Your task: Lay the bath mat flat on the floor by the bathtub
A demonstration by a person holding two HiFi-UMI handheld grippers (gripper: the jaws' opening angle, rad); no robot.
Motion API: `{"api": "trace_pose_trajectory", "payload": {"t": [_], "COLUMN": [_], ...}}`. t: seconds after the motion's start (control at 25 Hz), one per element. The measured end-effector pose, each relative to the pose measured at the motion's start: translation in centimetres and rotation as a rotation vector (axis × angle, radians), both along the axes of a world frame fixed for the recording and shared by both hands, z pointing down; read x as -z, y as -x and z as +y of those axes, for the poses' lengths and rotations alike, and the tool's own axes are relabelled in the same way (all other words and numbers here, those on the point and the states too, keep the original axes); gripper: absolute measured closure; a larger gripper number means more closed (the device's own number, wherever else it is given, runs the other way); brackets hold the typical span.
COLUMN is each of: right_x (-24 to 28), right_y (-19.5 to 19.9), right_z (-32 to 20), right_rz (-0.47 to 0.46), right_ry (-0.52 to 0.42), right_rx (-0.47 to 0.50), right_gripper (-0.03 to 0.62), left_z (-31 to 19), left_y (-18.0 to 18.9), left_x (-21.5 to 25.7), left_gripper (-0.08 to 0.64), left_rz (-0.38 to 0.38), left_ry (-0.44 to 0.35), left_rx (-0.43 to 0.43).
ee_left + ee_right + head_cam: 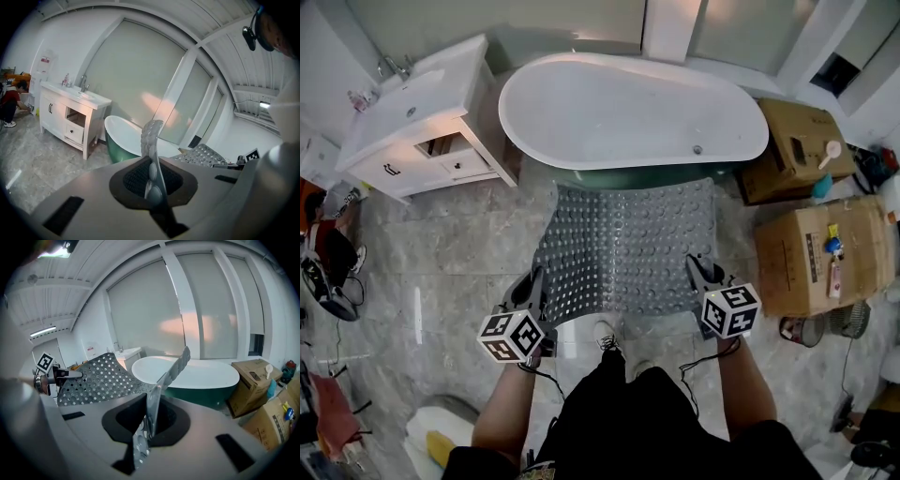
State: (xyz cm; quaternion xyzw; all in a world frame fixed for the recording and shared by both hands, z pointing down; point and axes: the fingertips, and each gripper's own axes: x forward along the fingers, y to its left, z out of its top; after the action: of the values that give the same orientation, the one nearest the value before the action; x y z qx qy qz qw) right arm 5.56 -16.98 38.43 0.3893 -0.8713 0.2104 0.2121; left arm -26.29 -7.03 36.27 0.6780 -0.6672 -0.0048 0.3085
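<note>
A grey translucent bath mat [623,248] studded with round bumps hangs spread between my two grippers, above the marble floor in front of the white bathtub [628,112]. My left gripper [534,292] is shut on the mat's near left corner. My right gripper [700,277] is shut on the near right corner. In the left gripper view the mat's edge [152,159] stands pinched between the jaws of the left gripper [153,180]. In the right gripper view the mat [101,378] spreads left from the shut right gripper [147,420]. The mat's far edge reaches toward the tub.
A white vanity with sink [417,117] stands left of the tub. Cardboard boxes [825,248] are stacked at the right. The person's shoe [607,335] is on the floor under the mat's near edge. Clutter lies along the left wall [328,272].
</note>
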Motion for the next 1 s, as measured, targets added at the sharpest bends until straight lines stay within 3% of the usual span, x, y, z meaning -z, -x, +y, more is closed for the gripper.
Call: {"api": "trace_pose_trajectory", "payload": {"t": [0.4,1.0], "right_x": [-2.4,-10.0], "right_y": [1.4,-4.4], "right_z": [-2.6,-9.5], "right_rz": [0.022,0.045], "right_ry": [-0.008,0.019], "right_rx": [0.006,0.056], "right_gripper": [0.56,0.56], "left_z": [-2.3,-8.6], "left_y": [1.7,-4.1], "left_x": [-2.2,-9.6], "left_gripper": [0.529,0.529], "left_rz": [-0.017,-0.053], "left_ry": [0.0,0.068], "left_rx": [0.016,0.053]}}
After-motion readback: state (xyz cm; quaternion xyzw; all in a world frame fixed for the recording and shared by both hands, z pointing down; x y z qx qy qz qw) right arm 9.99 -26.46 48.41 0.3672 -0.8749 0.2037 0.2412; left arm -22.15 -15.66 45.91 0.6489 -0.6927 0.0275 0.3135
